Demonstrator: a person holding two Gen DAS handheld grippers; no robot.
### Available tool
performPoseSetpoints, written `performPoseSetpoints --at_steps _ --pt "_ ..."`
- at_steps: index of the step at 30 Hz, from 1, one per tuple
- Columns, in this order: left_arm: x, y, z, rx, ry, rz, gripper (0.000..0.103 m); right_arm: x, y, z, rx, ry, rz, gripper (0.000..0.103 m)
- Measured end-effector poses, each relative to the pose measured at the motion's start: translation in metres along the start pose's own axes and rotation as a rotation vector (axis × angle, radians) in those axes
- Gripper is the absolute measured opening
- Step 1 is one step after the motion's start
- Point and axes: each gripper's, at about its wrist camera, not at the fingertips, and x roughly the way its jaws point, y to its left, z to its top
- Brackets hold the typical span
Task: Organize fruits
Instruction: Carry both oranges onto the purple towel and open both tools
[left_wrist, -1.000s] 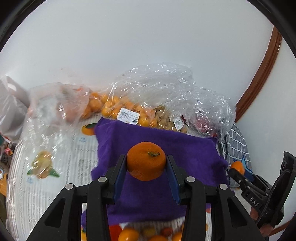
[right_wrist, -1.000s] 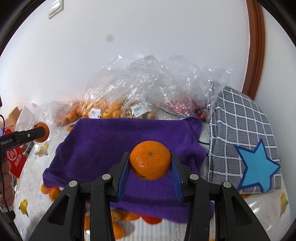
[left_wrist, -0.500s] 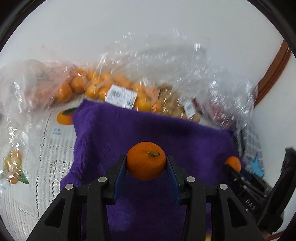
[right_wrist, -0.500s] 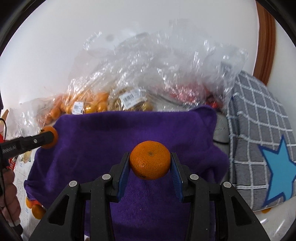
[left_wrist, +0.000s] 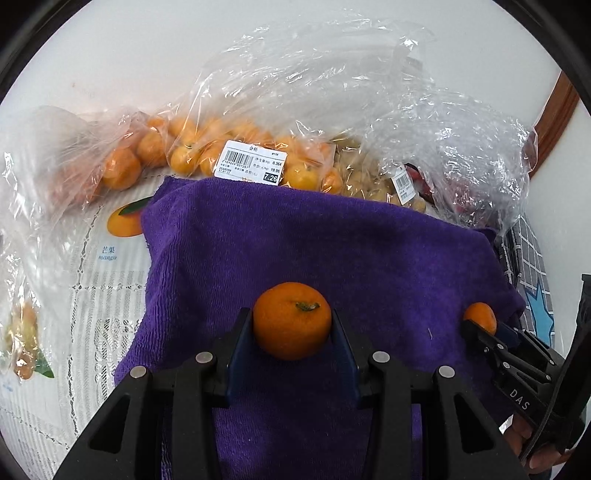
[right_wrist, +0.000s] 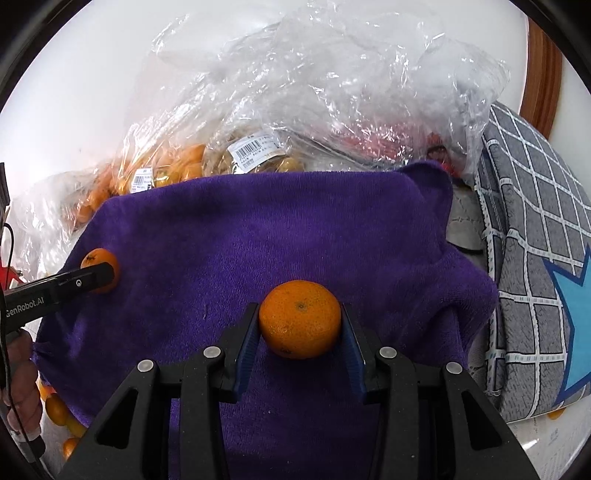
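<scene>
left gripper (left_wrist: 291, 332) clamps stemmed orange mandarin (left_wrist: 291, 319) above purple terry towel (left_wrist: 314, 240) | right gripper (right_wrist: 300, 334) clamps second round mandarin (right_wrist: 299, 318) | only right view: grey checked cushion (right_wrist: 532, 221) | mandarins held: two

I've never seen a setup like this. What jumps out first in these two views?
Two orange mandarins, each pinched between black jaws with blue pads: one in the left gripper, one in the right gripper, both over a bright purple towel. Behind the towel, against the white wall, lie crinkled clear plastic bags of small oranges with price labels. A grey checked cushion sits on the right.
</scene>
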Motion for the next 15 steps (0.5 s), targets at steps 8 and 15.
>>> performPoseSetpoints --at_steps 8,15 --pt "-0.002 -0.003 0.004 0.012 0.001 0.010 0.043 -0.007 0.005 0.001 -0.030 0.003 -0.005 0.054" --pt "-0.041 -0.005 0.010 0.008 -0.059 0.002 0.058 -0.061 0.011 0.000 -0.046 -0.072 -0.030 0.071"
